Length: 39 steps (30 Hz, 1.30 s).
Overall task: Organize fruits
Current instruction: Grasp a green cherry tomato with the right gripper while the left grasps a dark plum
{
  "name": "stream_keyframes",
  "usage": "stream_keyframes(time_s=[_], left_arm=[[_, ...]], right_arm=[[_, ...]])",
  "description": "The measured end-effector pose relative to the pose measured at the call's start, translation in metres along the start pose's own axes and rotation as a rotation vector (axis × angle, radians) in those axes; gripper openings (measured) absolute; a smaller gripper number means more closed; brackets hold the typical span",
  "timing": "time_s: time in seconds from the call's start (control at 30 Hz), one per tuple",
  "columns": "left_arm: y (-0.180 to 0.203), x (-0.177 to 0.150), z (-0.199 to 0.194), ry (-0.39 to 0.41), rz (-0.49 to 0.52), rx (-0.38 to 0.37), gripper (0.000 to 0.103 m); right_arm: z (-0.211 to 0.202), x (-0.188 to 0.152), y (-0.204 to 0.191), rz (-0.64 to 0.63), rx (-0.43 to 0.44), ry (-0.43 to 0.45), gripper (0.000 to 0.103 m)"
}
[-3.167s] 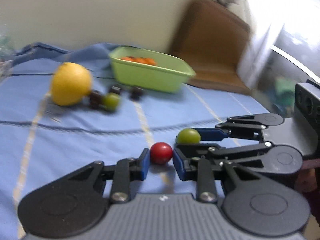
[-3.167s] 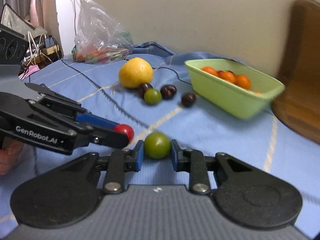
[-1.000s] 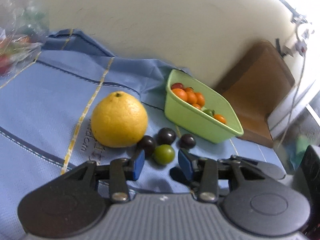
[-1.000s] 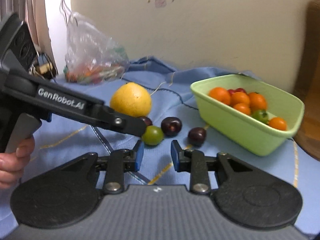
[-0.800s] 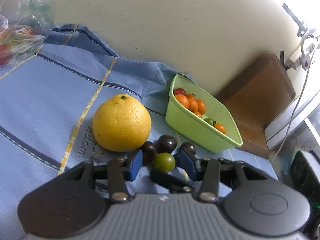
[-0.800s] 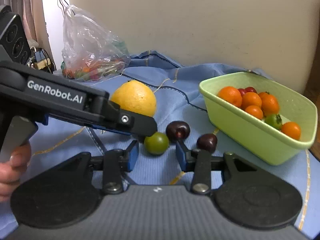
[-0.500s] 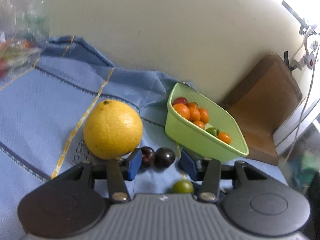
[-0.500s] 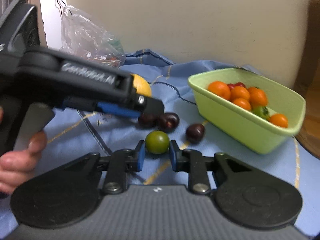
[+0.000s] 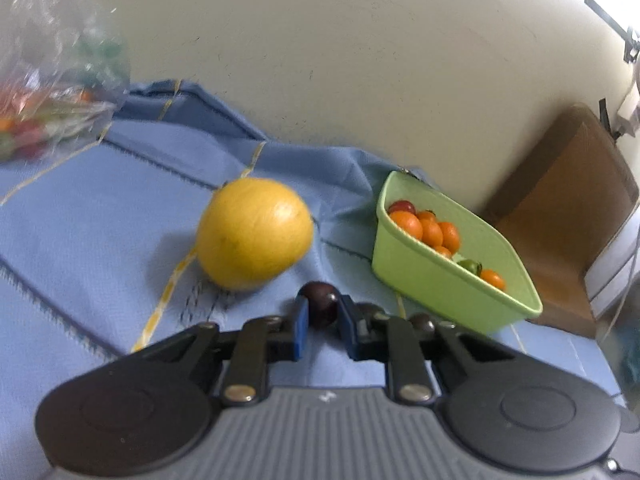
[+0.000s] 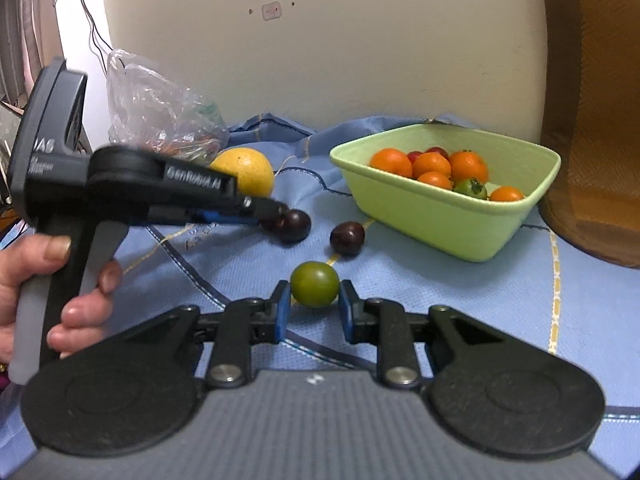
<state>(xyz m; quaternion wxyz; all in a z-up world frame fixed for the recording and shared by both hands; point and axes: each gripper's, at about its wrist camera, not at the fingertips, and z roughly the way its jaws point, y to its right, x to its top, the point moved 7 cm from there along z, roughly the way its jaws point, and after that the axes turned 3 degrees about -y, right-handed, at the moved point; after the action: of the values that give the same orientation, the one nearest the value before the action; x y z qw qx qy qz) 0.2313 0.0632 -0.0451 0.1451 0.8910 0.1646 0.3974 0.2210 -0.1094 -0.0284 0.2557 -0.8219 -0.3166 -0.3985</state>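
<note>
Left tool [image 9: 322, 322], just closed, grasps a dark round plum [image 9: 319, 309]; right tool [image 10: 314, 307] grasps a green round tomato [image 10: 315, 284]. The light-green plastic bin [image 10: 460, 220] lies at two o'clock, nearer the right tool.

soft indoor light, fisheye edges, slight blur.

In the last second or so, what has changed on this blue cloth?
The left gripper has just closed on a dark purple plum beside the big yellow citrus fruit. The right gripper holds the small green fruit, drawn slightly back. The light green plastic bin stayed put.
</note>
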Motion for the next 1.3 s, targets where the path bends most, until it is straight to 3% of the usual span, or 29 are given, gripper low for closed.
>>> stream_keyframes(time_s=[0.07, 0.13, 0.37, 0.4, 0.53, 0.6, 0.7, 0.8, 1.3], left_arm=[[-0.001, -0.007, -0.005, -0.010, -0.011, -0.025, 0.015], [0.002, -0.017, -0.010, -0.033, -0.012, -0.068, 0.003], [0.031, -0.054, -0.029, -0.066, 0.145, -0.144, 0.003], [0.032, -0.051, -0.031, -0.052, 0.157, -0.130, 0.008], [0.024, -0.025, -0.029, 0.027, 0.140, -0.060, 0.009], [0.022, -0.014, -0.023, 0.046, 0.163, -0.025, 0.019], [0.024, -0.012, -0.012, 0.031, 0.215, -0.044, 0.025], [0.033, -0.012, -0.009, 0.053, 0.303, 0.001, 0.025], [0.039, -0.019, -0.006, 0.065, 0.447, 0.084, 0.024]], right_arm=[[-0.002, -0.002, 0.000, 0.004, -0.002, 0.004, 0.028], [-0.007, -0.004, 0.001, 0.009, -0.004, 0.006, 0.028], [-0.022, -0.015, 0.002, 0.038, -0.009, 0.012, 0.029], [-0.023, -0.017, 0.003, 0.046, -0.010, 0.012, 0.029], [-0.025, -0.017, 0.005, 0.069, -0.015, 0.018, 0.028], [-0.026, -0.017, 0.005, 0.072, -0.010, 0.019, 0.028], [-0.027, -0.017, 0.007, 0.088, 0.001, 0.023, 0.029], [-0.028, -0.017, 0.010, 0.111, 0.013, 0.029, 0.029], [-0.033, -0.016, 0.010, 0.121, 0.024, 0.045, 0.029]])
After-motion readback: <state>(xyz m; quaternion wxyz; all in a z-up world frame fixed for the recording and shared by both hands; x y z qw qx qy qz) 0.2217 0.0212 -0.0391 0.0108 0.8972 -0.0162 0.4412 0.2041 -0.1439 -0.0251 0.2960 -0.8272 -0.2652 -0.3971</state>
